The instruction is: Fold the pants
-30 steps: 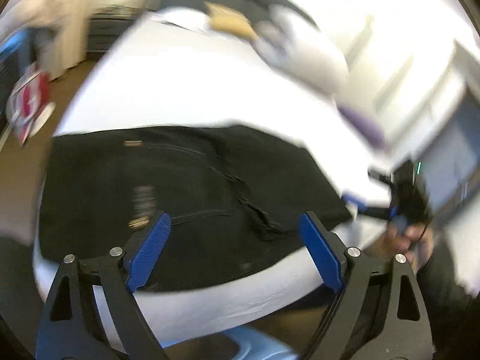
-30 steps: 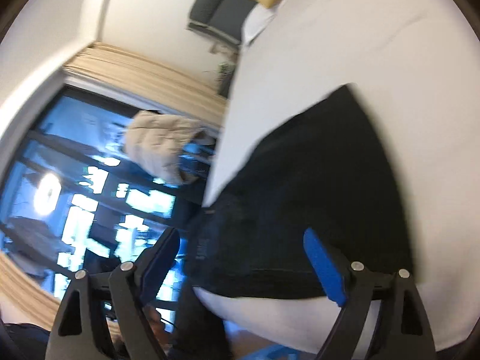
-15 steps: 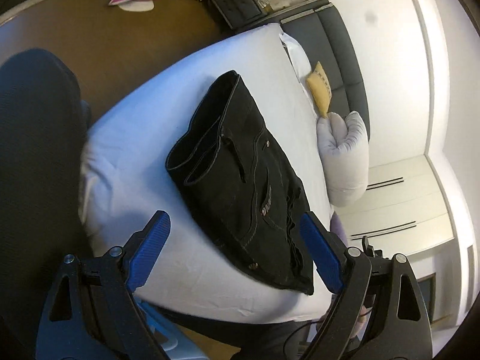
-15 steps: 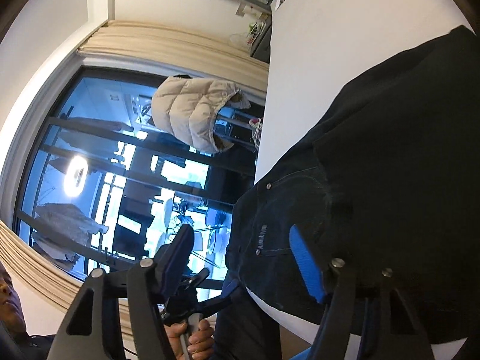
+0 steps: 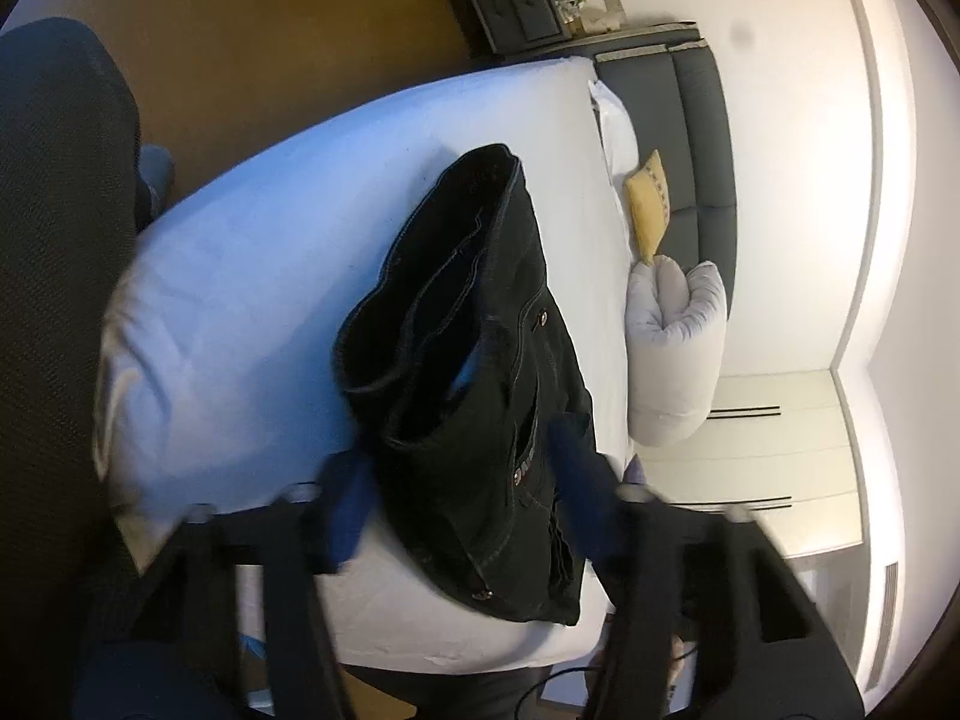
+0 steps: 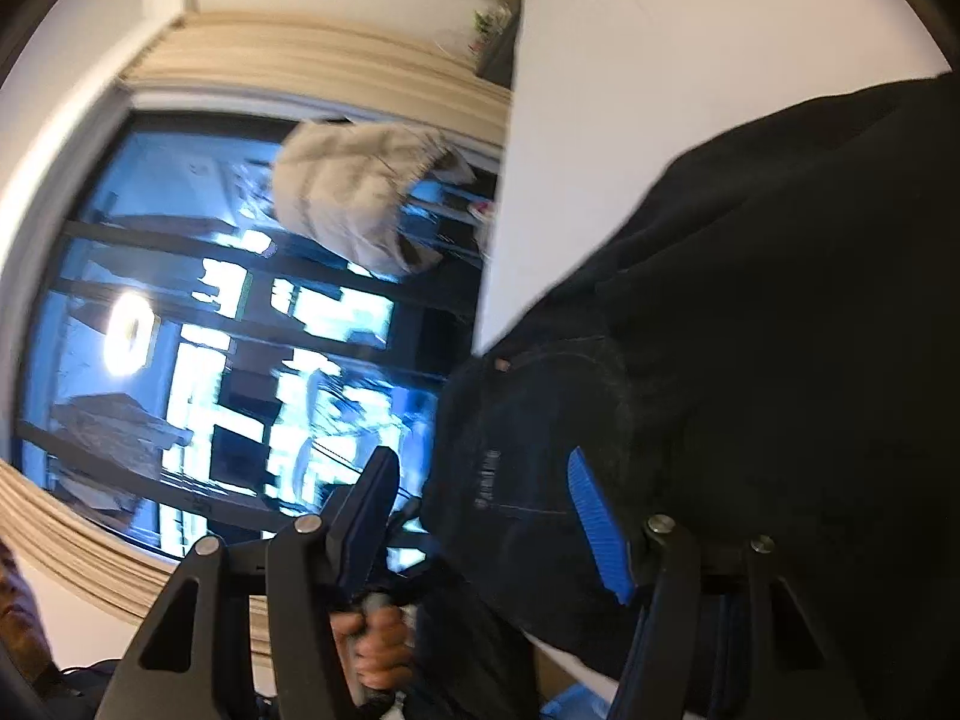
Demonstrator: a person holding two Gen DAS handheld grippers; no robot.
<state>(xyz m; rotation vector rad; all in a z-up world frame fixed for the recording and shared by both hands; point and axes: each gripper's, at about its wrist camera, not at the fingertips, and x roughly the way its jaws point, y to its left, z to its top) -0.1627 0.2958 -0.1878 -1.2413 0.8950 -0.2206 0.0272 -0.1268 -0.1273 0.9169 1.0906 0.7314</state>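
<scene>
Black pants (image 5: 480, 384) lie folded in a stack on the white bed (image 5: 252, 300), near its front corner. My left gripper (image 5: 462, 498) is open and empty, its blurred blue pads on either side of the stack's near end, above it. In the right wrist view the pants (image 6: 750, 330) fill the right half. My right gripper (image 6: 480, 516) is open and empty, close over the pants' edge with the waistband label between the pads.
A rolled grey blanket (image 5: 672, 348) and a yellow cushion (image 5: 648, 204) lie at the bed's head by a dark headboard (image 5: 702, 120). A nightstand (image 5: 522, 0) stands beyond. A window (image 6: 210, 330) and a beige jacket (image 6: 354, 192) are left of the bed.
My left gripper has come closer to the pants and its jaws have narrowed a little. My right gripper has moved nearer the pants' edge. The pants lie as before.
</scene>
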